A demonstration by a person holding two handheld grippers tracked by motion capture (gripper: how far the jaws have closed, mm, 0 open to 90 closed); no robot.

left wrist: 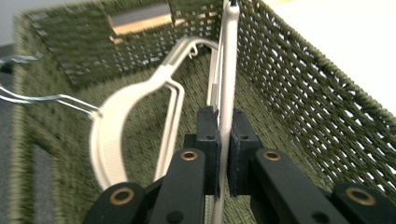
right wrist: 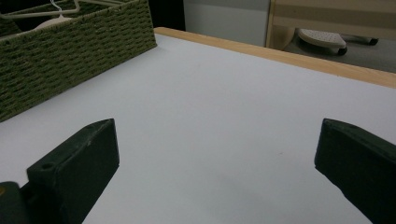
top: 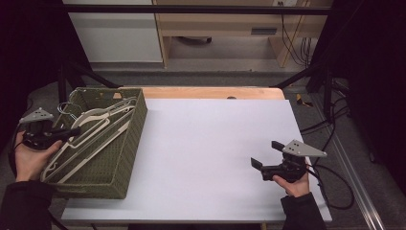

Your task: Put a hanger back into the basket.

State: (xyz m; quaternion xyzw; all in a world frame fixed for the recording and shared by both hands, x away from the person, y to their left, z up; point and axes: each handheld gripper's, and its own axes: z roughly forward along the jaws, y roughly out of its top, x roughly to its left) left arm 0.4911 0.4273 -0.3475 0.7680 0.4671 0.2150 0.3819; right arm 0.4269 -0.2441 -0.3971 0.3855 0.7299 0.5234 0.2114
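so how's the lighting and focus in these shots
High view: dim, with dark edges and a paler white tabletop. Left gripper view: the hanger is sharp, the basket rim soft. Right gripper view: the right tool is blurred up close.

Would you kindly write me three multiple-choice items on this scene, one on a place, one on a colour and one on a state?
1. Where does the woven basket stand?
A. At the left of the white table top
B. At its right edge
C. On the floor

2. What colour is the basket?
A. Red
B. Olive green
C. Blue

3. How does the left claw stand?
A. Wide open over the bare table
B. Shut on the basket's rim
C. Shut on a thin bar of a white hanger

Key:
1 A, since the high view shows the basket at the table's left side.
2 B, since its weave is olive green in each view.
3 C, since the left gripper view shows both pads pressed on the hanger's bar inside the basket, while the right claw stands open over the table.
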